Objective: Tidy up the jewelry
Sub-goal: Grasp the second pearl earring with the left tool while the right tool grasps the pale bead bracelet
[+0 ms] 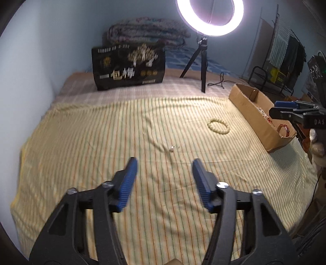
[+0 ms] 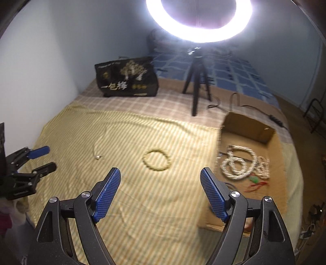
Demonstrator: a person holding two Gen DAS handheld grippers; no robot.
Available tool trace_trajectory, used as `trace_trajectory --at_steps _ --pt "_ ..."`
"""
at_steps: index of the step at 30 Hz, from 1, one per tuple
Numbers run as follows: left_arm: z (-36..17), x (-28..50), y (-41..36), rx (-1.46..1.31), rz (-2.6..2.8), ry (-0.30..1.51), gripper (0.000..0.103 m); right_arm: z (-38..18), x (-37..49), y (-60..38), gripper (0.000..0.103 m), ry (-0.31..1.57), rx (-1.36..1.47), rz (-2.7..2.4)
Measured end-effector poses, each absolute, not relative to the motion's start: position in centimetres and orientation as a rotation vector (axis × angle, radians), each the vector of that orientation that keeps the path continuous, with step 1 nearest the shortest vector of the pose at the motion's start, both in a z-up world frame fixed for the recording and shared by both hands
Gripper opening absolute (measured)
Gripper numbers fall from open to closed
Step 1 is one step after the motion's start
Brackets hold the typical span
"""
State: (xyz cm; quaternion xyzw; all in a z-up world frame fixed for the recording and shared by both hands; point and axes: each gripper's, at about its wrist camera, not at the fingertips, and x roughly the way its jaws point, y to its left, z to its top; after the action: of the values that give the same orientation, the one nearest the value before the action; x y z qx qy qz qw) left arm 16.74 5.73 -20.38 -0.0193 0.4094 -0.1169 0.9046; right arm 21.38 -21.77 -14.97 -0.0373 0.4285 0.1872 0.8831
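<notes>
A pale bead bracelet (image 1: 218, 126) lies on the striped yellow cloth (image 1: 101, 132); it also shows in the right wrist view (image 2: 156, 160). A thin chain necklace with a pearl pendant (image 1: 172, 148) lies left of it, also seen from the right (image 2: 98, 156). A cardboard box (image 1: 252, 114) at the right holds pearl strands (image 2: 242, 163) and red-corded pieces (image 2: 257, 183). My left gripper (image 1: 164, 163) is open above the cloth, short of the pendant. My right gripper (image 2: 161, 173) is open, just short of the bracelet, beside the box (image 2: 250, 126).
A black printed bag (image 1: 128, 67) stands at the back by the wall. A ring light (image 1: 209, 16) on a tripod (image 1: 200, 65) stands behind the cloth, its cable (image 2: 254, 110) trailing past the box. A clothes rack (image 1: 285, 53) is at far right.
</notes>
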Motion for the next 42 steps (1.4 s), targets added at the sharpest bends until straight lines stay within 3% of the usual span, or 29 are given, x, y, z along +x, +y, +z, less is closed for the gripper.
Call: trace_trajectory --at_steps 4,7,12,20,23,33,35,42 --pt "-21.7 17.6 5.2 -0.053 -0.263 0.870 0.041 -16.4 21.9 -19.7 0.076 0.920 -0.124 0.409" --pt "-22.4 18.5 4.4 -0.051 -0.285 0.887 0.032 -17.8 22.6 -18.9 0.060 0.956 -0.128 0.418" --pt "-23.3 19.9 2.9 -0.035 -0.326 0.903 0.031 -20.0 23.9 -18.3 0.034 1.023 -0.076 0.455" --pt "-25.1 21.9 1.8 -0.014 -0.348 0.937 0.029 -22.0 26.2 -17.2 0.033 1.057 -0.109 0.442" --pt "-25.7 22.5 1.4 0.012 -0.347 0.944 0.027 -22.7 27.0 -16.8 0.028 1.068 -0.117 0.437" --pt "-26.9 24.5 1.3 0.038 -0.312 0.958 0.026 -23.8 28.3 -16.0 0.027 1.081 -0.141 0.424" --pt "-27.1 24.7 1.2 0.050 -0.311 0.962 0.017 -24.0 28.5 -16.0 0.027 1.084 -0.145 0.421" --pt "-27.6 24.9 1.3 0.052 -0.307 0.961 0.008 -24.9 29.2 -15.7 0.027 1.102 -0.153 0.411"
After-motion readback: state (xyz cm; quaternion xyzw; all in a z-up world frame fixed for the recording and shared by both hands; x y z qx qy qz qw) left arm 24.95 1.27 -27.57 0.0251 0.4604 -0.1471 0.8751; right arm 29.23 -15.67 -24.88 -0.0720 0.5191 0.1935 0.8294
